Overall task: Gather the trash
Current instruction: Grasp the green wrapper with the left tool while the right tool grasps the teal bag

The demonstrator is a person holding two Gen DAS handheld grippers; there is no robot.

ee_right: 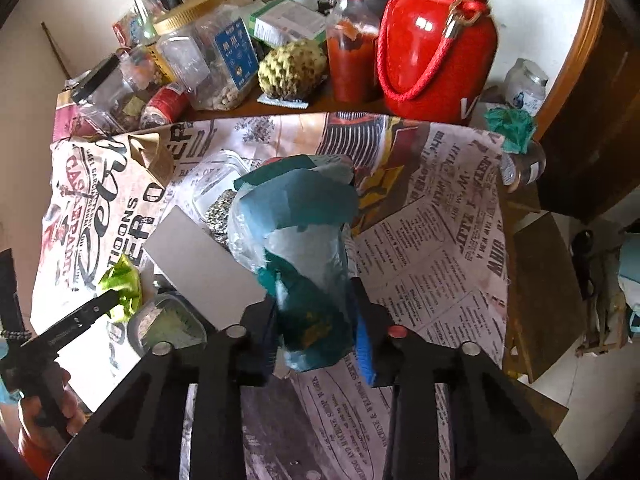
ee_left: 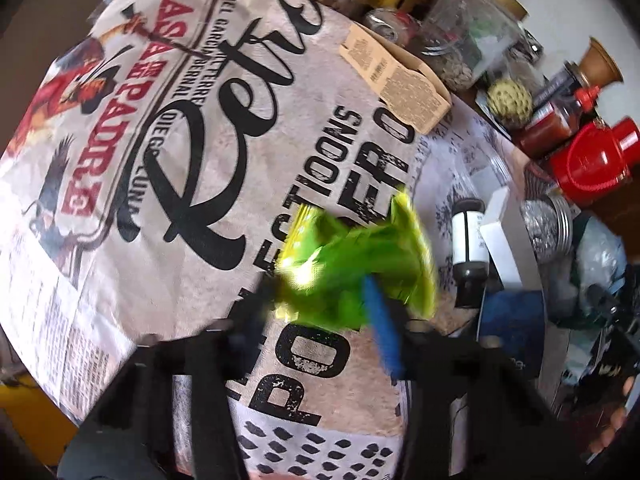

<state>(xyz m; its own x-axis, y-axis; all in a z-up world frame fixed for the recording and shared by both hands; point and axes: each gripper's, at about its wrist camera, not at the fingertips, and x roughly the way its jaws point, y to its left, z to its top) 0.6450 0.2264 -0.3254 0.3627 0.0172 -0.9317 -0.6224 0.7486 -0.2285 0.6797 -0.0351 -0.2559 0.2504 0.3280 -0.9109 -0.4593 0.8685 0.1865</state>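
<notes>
So the tablecloth [ee_right: 440, 216], that newspaper-print one, was the thing everything sat on or around. Two grippers were in play, each with one piece of trash. The left gripper [ee_left: 320, 300] had its jaws pinched on a single green wrapper [ee_left: 348, 248], crumpled and blurry, right over the cloth's big black lettering. From the right camera you could see the same wrapper at the cloth's left part, with the left gripper's black finger poking into it and a hand [ee_right: 44, 404] behind it.

The right gripper [ee_right: 320, 340] had its jaws squeezed on one teal-and-clear plastic bag [ee_right: 296, 240], bunched up and standing over the middle of the cloth.

Also on the cloth: one grey card [ee_right: 204, 264] just left of the bag, and one clear tub [ee_right: 168, 320] partly under the card's near corner. Past the cloth's far edge I counted one red flask [ee_right: 436, 44] with a rope handle, one red-capped sauce bottle [ee_right: 352, 40], one bumpy green fruit [ee_right: 292, 68], and one gold-lidded jar [ee_right: 200, 52]. One more scrap of teal bag [ee_right: 512, 128] sat at the cloth's far right corner.
</notes>
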